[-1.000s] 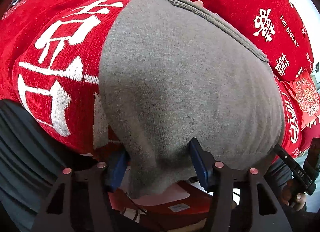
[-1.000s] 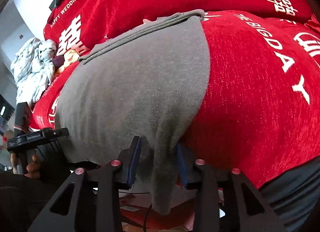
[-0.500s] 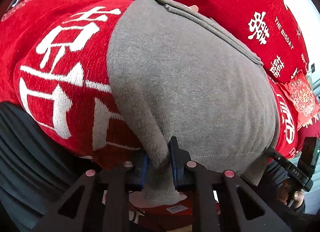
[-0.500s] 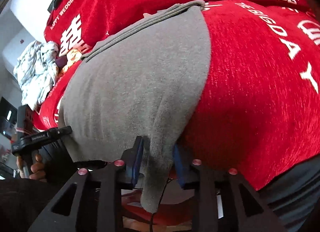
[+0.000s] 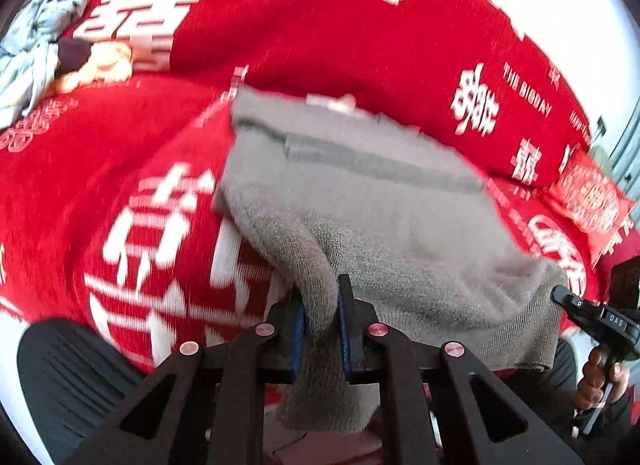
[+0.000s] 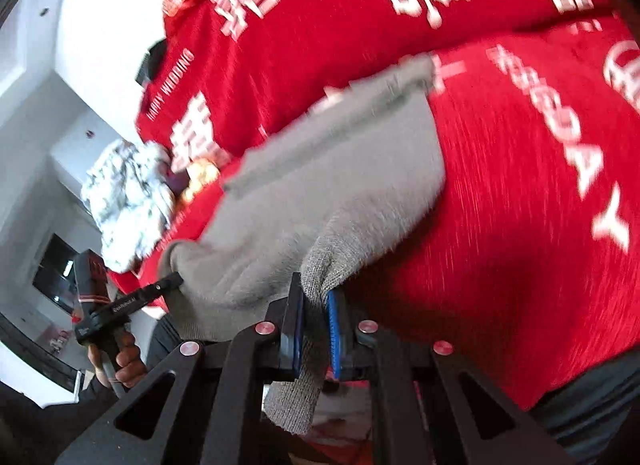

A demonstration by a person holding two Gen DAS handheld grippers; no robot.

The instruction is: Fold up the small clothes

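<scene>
A grey knit garment (image 5: 380, 217) lies spread on a red cover with white lettering (image 5: 320, 33). Its near edge is lifted off the cover. My left gripper (image 5: 322, 305) pinches the garment's near left corner; its jaws are still closing, with a fold of the knit pressed between the blue pads. In the right wrist view my right gripper (image 6: 314, 305) pinches the other near corner of the grey garment (image 6: 320, 193) the same way, its jaws also closing on the fabric. Each gripper shows in the other's view, held by a hand (image 6: 128, 361).
A crumpled white and grey cloth (image 5: 28, 45) and an orange item (image 5: 100, 65) lie at the cover's far left. A red embroidered cushion (image 5: 592, 197) sits at the right. Dark ribbed fabric (image 5: 68, 377) hangs below the cover's near edge. White walls stand behind.
Both grippers closed on the garment's near corners, then rose, pulling its near edge up off the red cover. Both views tilted upward and now show more of the backrest.
</scene>
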